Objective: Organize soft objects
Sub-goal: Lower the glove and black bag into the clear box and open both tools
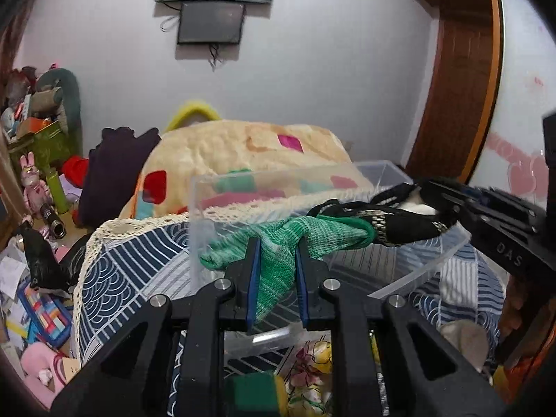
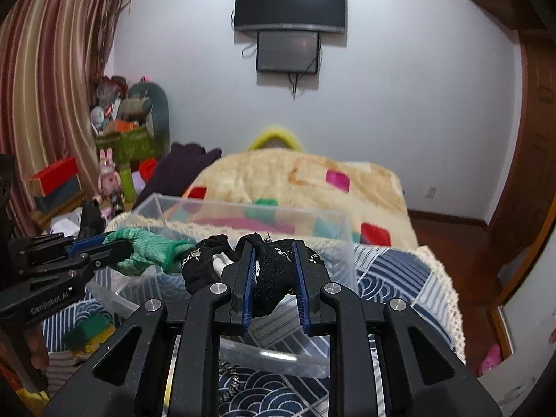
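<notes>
My left gripper (image 1: 277, 248) is shut on a green knitted sock (image 1: 278, 260) and holds it above a clear plastic box (image 1: 264, 180) on the bed. My right gripper (image 2: 274, 252) is shut on a black fabric piece with silver trim (image 2: 271, 271), held over the same clear box (image 2: 243, 208). The black piece (image 1: 399, 220) and the green sock (image 2: 149, 248) touch end to end between the grippers. The left gripper (image 2: 100, 248) shows at the left of the right wrist view; the right one (image 1: 448, 196) at the right of the left wrist view.
A blue-and-white patterned bedspread with lace edge (image 1: 132, 257) lies under the box. A cream fleece blanket with coloured patches (image 2: 305, 180) lies beyond it. A green sponge-like item (image 2: 88, 330) and floral cloth (image 1: 312, 368) lie near the front. Toys and clutter (image 1: 34, 180) fill the left floor.
</notes>
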